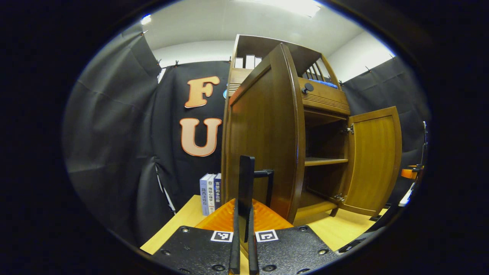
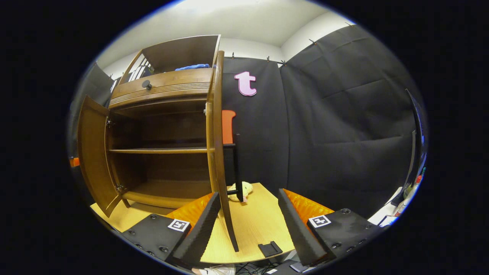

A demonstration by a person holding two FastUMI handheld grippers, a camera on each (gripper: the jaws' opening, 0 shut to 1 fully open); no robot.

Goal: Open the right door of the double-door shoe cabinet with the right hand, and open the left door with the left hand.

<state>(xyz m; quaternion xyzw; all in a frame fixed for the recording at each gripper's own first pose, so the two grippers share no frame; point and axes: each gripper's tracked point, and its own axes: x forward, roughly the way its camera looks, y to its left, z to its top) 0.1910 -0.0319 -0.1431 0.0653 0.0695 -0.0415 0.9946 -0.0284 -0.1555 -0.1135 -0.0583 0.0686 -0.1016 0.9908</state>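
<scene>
The brown shoe cabinet (image 1: 324,101) stands on a light wooden table (image 1: 179,225) with both doors swung out. Close in front of me is the left door (image 1: 263,145). Its black handle bar (image 1: 246,179) stands upright between the fingers of my left gripper (image 1: 243,214), which is shut on it. The right door (image 1: 376,160) hangs wide open at the far side. In the right gripper view the right door (image 2: 218,152) is seen edge-on, its black handle (image 2: 237,168) on the outer face. My right gripper (image 2: 248,193) is open, its fingers apart from door and handle.
Inside are a bare shelf (image 2: 160,151) and floor. A drawer with a dark knob (image 2: 146,84) sits above the doors, blue cloth (image 2: 193,67) on top. Books (image 1: 210,193) stand left of the cabinet. A pale plush toy (image 2: 238,189) lies behind the right door.
</scene>
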